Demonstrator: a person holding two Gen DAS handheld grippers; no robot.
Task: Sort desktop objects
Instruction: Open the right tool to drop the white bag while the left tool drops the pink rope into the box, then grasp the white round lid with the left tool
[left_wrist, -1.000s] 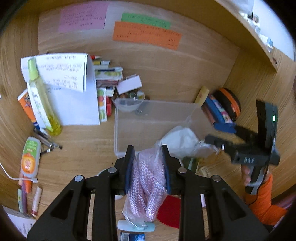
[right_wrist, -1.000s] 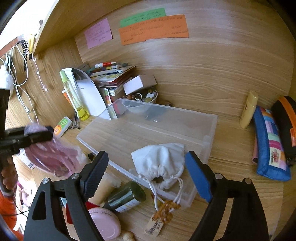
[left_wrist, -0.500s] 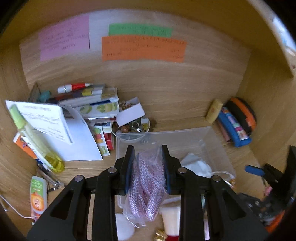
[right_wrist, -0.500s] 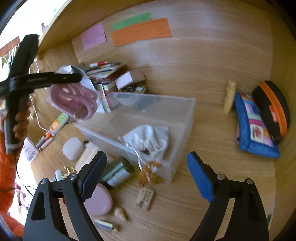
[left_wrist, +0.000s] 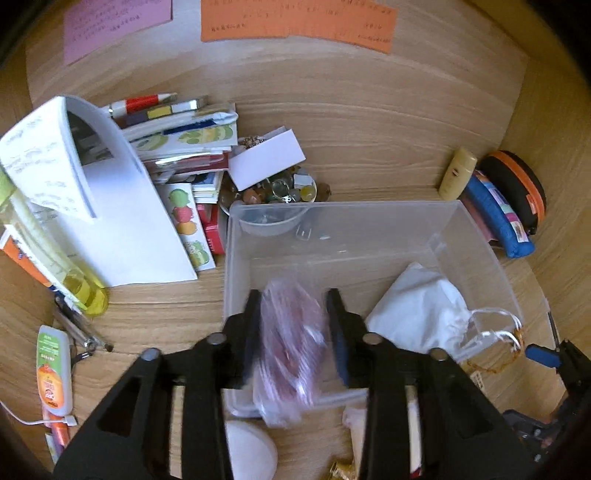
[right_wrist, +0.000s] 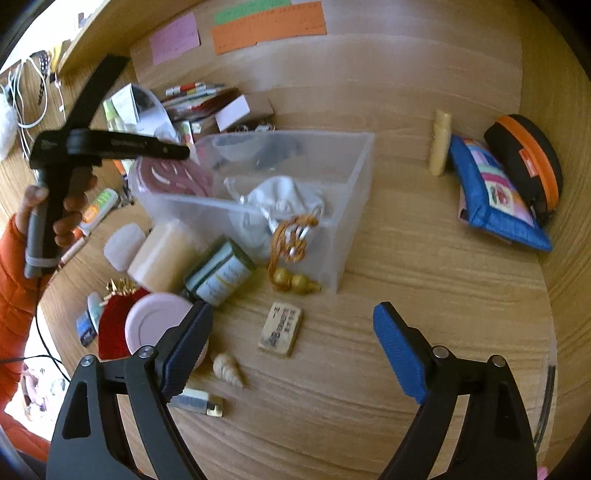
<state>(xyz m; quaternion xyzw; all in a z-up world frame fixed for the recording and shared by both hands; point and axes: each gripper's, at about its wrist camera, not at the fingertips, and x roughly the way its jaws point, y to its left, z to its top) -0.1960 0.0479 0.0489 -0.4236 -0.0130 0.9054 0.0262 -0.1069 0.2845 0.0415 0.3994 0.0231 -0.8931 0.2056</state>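
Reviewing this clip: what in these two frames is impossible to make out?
- Pink bag, left wrist view: motion-blurred between the opening left gripper's fingers; contact unclear.
- Orange note, both views: writing too small.
- Red item, right wrist view: partly hidden by pink lid.
- Clear bin's near wall, left wrist view: behind fingers.

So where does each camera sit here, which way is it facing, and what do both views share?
Left wrist: on the left gripper, looking down over its fingers into the clear bin; its jaws are opening around a bagged pink cord.
Right wrist: on the right gripper, jaws open and empty, looking down across the desk at a small tag and shell; a hand and orange sleeve show at left.
Shared: the bin, white pouch and blue case.
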